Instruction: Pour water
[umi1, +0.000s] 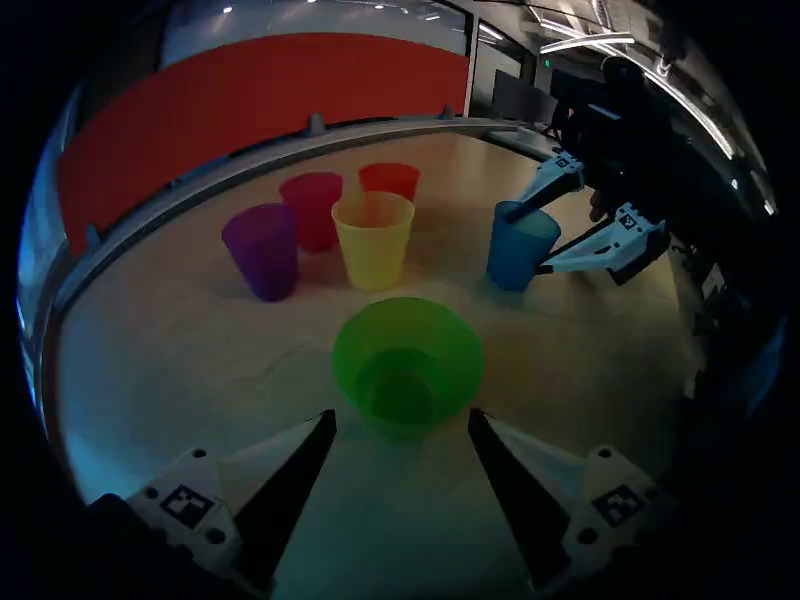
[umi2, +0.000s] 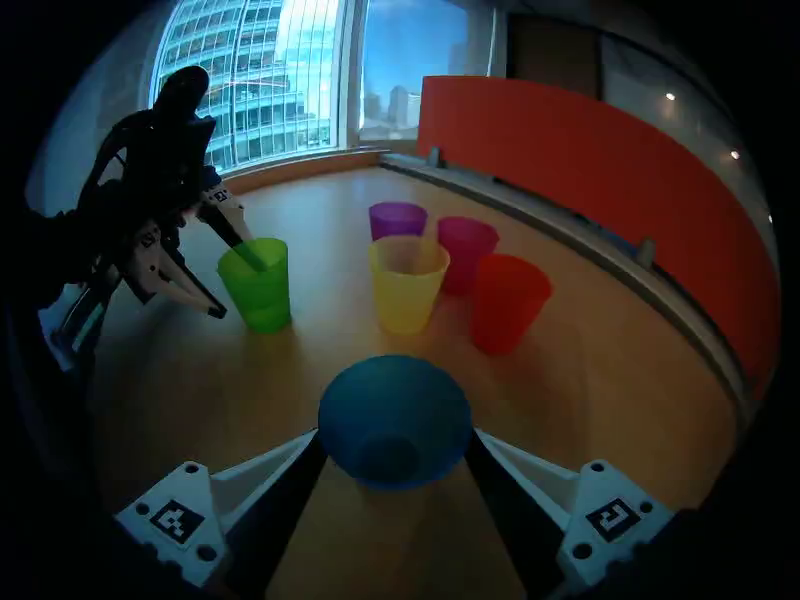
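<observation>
A green cup stands upright on the wooden table, between the fingers of my left gripper. That gripper is open, with a small gap on each side of the cup. A blue cup sits between the fingers of my right gripper, and both fingers press on its sides. In the left gripper view the right gripper straddles the blue cup at the far right. In the right gripper view the left gripper straddles the green cup. No water can be made out in either cup.
Four more cups stand grouped mid-table: purple, magenta, yellow and red. A red partition runs behind the table's far rail. Tall windows lie beyond the table in the right gripper view.
</observation>
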